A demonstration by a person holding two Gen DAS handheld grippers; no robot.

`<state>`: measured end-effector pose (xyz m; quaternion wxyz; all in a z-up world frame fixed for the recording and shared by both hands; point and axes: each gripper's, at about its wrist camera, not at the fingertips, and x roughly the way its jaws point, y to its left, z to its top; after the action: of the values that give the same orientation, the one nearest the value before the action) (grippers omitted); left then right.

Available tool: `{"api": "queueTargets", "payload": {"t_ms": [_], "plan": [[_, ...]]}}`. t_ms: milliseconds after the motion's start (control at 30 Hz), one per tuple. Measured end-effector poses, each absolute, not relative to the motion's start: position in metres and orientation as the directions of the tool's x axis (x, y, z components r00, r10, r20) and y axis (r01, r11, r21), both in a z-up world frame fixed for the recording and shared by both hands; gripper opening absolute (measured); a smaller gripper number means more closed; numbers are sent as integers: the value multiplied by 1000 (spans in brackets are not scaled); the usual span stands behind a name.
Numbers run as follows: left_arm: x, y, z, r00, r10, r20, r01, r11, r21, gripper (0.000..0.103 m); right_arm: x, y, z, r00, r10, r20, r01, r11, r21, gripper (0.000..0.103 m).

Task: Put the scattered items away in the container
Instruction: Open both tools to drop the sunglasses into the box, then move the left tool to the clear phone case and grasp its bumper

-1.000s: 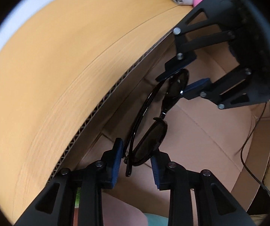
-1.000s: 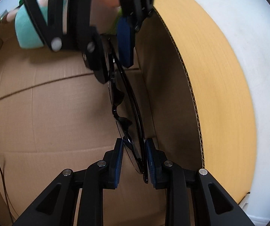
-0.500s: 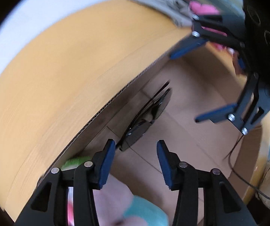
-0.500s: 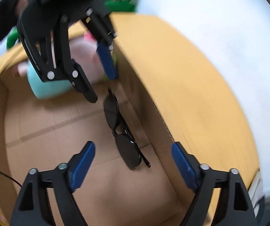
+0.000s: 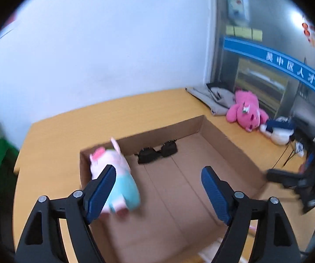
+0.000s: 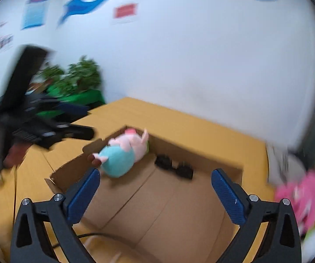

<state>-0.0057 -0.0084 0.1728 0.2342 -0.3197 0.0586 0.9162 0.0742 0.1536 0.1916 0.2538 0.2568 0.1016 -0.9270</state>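
The black sunglasses [image 5: 157, 152] [image 6: 174, 166] lie folded on the floor of the open cardboard box [image 5: 157, 131] [image 6: 157, 208], close to its far wall. A pink and teal plush [image 5: 115, 175] [image 6: 124, 151] rests in the box's left corner. My left gripper [image 5: 158, 192] hovers above the box, jaws opening, nothing between them. My right gripper [image 6: 155, 195] also hangs over the box, jaws opening wide and empty. Each gripper appears blurred at the edge of the other's view: the right gripper [image 5: 289, 179] and the left gripper [image 6: 36, 127].
The box sits on a yellow wooden table [image 5: 47, 153] against a white wall. On the table to the right of the box lie a pink bear plush [image 5: 247, 112] [image 6: 300, 197], a white and navy plush [image 5: 278, 129] and a grey cloth [image 5: 214, 98]. A green plant [image 6: 76, 81] stands at the left.
Both grippers let go of the sunglasses, opened, and rose back out of the box. The sunglasses now lie on the box floor by the far wall.
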Motion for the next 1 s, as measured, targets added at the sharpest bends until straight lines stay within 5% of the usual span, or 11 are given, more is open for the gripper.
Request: {"api": "queueTargets", "payload": {"t_ms": [267, 1000], "plan": [[61, -9, 144, -674, 403, -619, -374, -909, -185, 80, 106, 170, 137, -725, -271, -633, 325, -945, 33, 103], [100, 2, 97, -584, 446, -678, -356, -891, -280, 80, 143, 189, 111, -707, -224, -670, 292, -956, 11, 103]]}}
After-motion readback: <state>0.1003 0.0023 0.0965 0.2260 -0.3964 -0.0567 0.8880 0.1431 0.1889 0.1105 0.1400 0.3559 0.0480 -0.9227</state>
